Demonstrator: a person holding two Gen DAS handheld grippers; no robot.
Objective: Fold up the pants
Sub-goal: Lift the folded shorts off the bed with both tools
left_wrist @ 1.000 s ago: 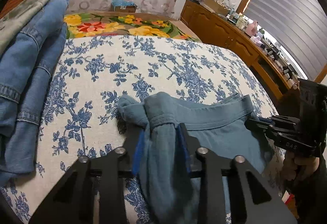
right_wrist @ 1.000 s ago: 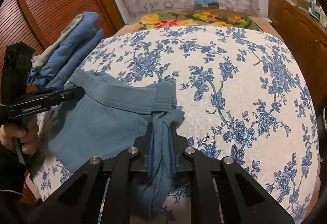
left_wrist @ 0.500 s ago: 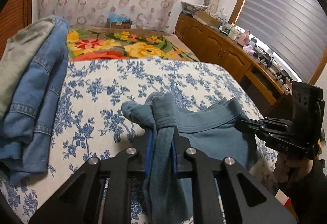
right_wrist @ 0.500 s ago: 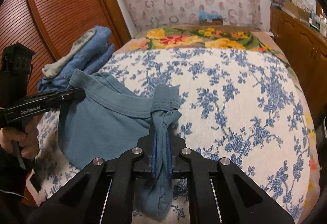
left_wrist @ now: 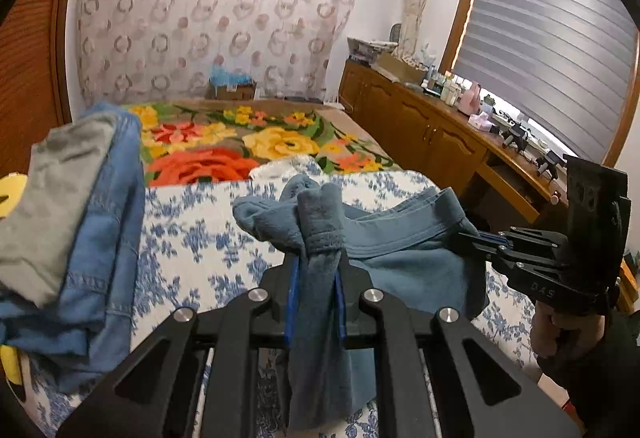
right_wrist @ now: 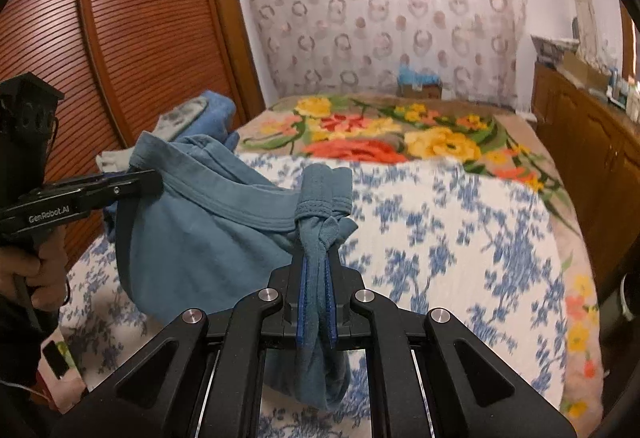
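Note:
The teal-blue pants [left_wrist: 400, 262] hang by their waistband between my two grippers, lifted above the blue-flowered bed cover [right_wrist: 440, 238]. My left gripper [left_wrist: 318, 262] is shut on a bunched end of the waistband, with cloth trailing down between its blue pads. My right gripper [right_wrist: 318, 258] is shut on the other bunched end. In the left wrist view, the right gripper [left_wrist: 468, 238] pinches the waistband at the right. The right wrist view shows the left gripper [right_wrist: 148, 182] at the left, with the pants [right_wrist: 208, 230] sagging between the two like a pouch.
A pile of blue jeans [left_wrist: 100, 238] topped by a grey garment [left_wrist: 52, 198] lies on the bed's left side. A bright flowered blanket [left_wrist: 240, 142] covers the far end. A wooden cabinet [left_wrist: 420, 130] runs along the right, a slatted wardrobe door [right_wrist: 120, 58] along the left.
Both grippers have risen with the waistband, lifting the pants off the bed cover. The left gripper's jaws have closed tighter on the cloth.

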